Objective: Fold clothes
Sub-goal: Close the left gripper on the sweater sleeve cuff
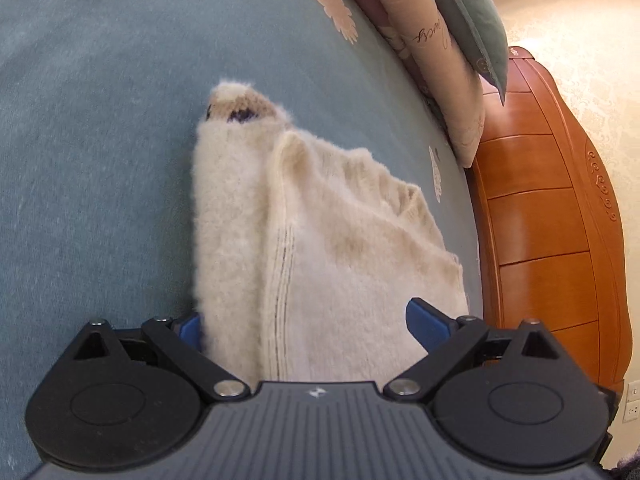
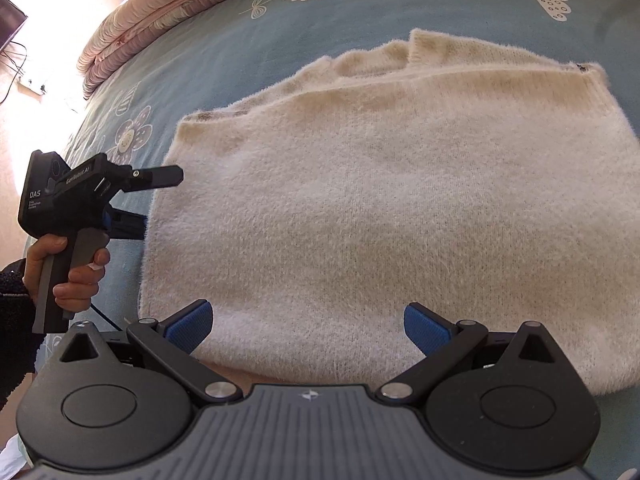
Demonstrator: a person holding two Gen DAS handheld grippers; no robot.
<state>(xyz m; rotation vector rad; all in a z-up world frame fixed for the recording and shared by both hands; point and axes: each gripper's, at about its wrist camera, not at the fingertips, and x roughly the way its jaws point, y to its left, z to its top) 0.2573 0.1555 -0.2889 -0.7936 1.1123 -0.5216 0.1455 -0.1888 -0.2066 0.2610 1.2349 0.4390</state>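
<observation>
Blue floral bedsheet [image 2: 224,40], cream sweater [image 2: 360,208], "DAS"-marked left gripper [image 2: 160,200] spread wide, right gripper [image 2: 308,324] likewise.

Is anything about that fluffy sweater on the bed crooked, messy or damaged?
Nothing looks damaged. The cream sweater lies folded on the blue bedspread, but not squarely: along its far edge the layers are staggered, and a sleeve end with a brown and dark pattern sticks out past the fold. Faint tan patches show in the fuzz.

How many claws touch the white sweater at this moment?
1 for sure: the left claw straddles the white sweater at its edge. The right claw is open above it; contact is unclear.
</observation>
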